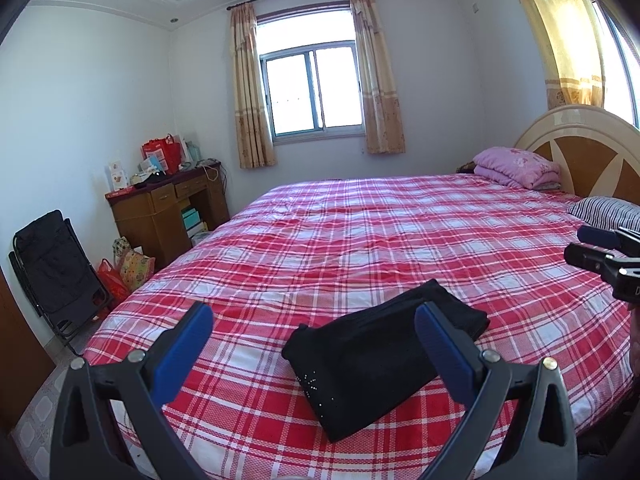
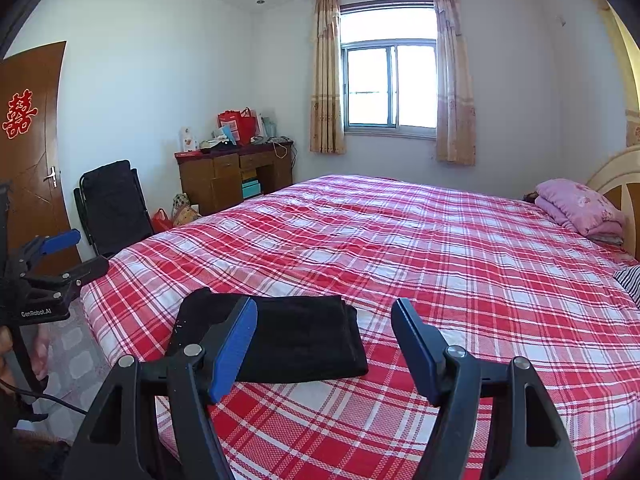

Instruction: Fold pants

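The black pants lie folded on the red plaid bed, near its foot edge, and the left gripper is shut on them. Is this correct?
Not quite. The left gripper is open and holds nothing, as the left wrist view shows: its fingers stand wide apart above the black pants. The rest is right: they lie folded on the red plaid bed, near its foot edge.

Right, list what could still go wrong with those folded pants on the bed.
1. The black pants lie folded near the bed's near edge; a nudge could push them toward the floor.
2. The left gripper and the right gripper are both open and hover close above; a careless closing might snag a layer and undo the fold.
3. The checked sheet looks loose, so dragging the bundle may wrinkle it.
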Demonstrator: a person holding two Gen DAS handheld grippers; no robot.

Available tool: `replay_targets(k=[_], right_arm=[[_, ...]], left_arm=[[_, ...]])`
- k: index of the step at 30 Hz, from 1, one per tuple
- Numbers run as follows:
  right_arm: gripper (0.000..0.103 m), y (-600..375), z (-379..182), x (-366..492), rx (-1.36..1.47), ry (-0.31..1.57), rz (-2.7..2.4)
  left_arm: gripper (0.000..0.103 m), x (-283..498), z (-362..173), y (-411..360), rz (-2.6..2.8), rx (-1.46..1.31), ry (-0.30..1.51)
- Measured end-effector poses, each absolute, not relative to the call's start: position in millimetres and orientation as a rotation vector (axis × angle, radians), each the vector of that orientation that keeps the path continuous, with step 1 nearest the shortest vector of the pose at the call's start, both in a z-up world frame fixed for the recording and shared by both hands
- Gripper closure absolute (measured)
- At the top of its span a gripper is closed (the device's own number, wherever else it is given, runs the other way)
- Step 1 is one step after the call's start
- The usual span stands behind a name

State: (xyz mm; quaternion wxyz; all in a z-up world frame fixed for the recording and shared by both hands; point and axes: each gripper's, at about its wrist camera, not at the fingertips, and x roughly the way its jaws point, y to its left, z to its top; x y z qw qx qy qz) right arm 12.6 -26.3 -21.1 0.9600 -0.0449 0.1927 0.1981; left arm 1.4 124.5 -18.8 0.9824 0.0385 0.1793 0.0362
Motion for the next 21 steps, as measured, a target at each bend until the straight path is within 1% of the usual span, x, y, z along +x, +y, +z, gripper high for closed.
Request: replay_targets(k=[21], right_arm=[[0.032, -20, -26, 14, -0.119, 0.396, 0.403]], left_arm=[[0.000, 13, -31, 136, 0.101, 0.053, 0.409]])
